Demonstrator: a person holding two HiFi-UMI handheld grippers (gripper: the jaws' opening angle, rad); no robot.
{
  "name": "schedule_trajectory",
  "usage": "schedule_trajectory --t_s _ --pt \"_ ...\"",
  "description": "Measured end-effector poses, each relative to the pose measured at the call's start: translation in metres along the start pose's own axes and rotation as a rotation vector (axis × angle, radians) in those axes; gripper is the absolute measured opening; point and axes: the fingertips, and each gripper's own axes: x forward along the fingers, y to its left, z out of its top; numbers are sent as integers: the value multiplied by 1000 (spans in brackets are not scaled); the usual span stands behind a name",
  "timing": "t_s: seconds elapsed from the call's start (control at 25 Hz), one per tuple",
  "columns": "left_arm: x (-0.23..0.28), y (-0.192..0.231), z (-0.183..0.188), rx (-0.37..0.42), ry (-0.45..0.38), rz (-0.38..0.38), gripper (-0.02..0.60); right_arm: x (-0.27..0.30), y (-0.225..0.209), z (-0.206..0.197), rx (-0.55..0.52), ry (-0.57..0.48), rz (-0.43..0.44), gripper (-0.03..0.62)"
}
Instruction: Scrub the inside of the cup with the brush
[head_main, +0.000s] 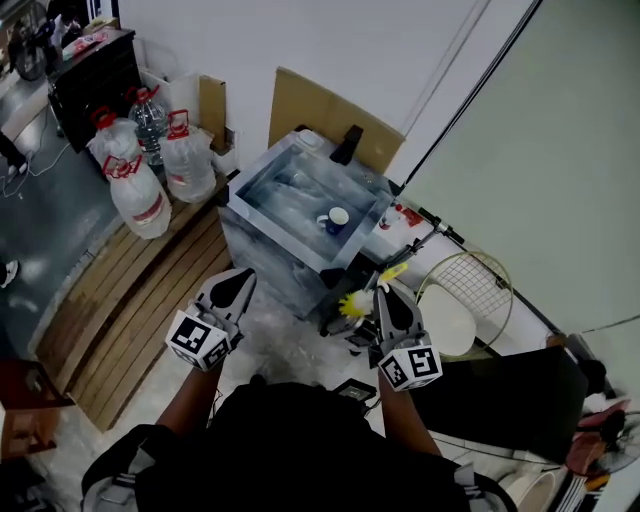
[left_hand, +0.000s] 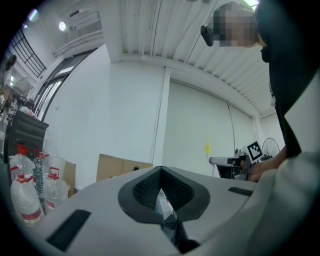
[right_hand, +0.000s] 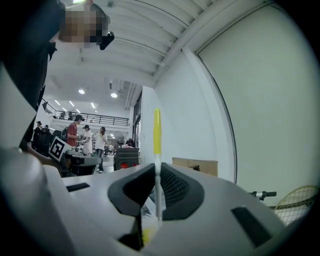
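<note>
1. Clamping the brush by its thin white-and-yellow handle: right gripper; the yellow bristles sit beside its jaws in the head view.
2. Left gripper: jaws pressed together, nothing between them.
3. Cup: white and blue, upright inside the metal basin, apart from both grippers.
4. Water jugs: red caps, red labels, print too small to read.
</note>
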Motion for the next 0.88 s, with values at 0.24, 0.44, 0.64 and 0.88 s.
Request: schedule_trajectory --t_s 0.24,0.44,0.64,0.88 --pt "26 -31 0 -16 14 39 15 -16 -21 4 -66 4 42 44" --pt "35 -51 -10 -25 32 60 15 -26 -31 4 -84 30 83 44" --pt "47 -81 -24 -32 66 2 15 -40 -45 1 -83 43 88 43" --pt "44 -100 -29 -45 100 -57 15 -53 -43 4 -71 44 79 44"
